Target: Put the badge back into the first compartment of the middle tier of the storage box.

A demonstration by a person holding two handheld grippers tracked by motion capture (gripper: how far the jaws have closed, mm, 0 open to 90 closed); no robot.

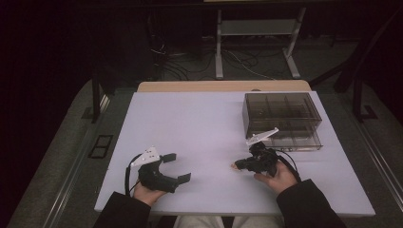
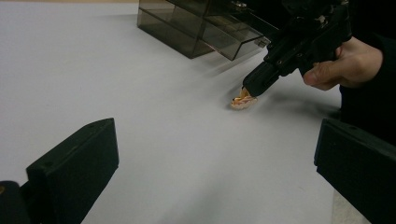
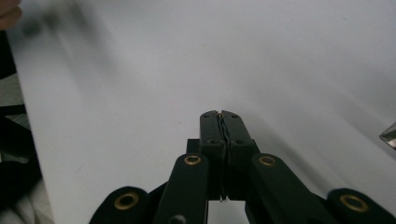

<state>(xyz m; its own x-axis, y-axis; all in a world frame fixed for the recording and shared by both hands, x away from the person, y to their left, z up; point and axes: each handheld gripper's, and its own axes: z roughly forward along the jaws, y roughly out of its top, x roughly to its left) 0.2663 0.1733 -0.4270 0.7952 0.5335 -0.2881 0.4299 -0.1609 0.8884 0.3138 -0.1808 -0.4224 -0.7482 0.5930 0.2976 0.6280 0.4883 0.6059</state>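
From where I sit, the white table is the biggest thing in play, with the smoky clear compartment box standing on its far right part. My left gripper rests low on the near left of the table, its jaws spread wide with nothing between them. My right gripper sits near the box's front edge, angled down and pointing leftward across the table toward the left gripper; its jaws are pressed together, and in the right gripper view they meet flat with no gap I can make out. At their tip lies the small orange-tan piece, touching the table. I judge it pinched by its upper end, though its own long axis is too small to read. It lies right at the right gripper and well apart from the left, so the right hand is the nearer by far. The box is behind and to the right of that tip, so I reckon any carry there swings back rightward.
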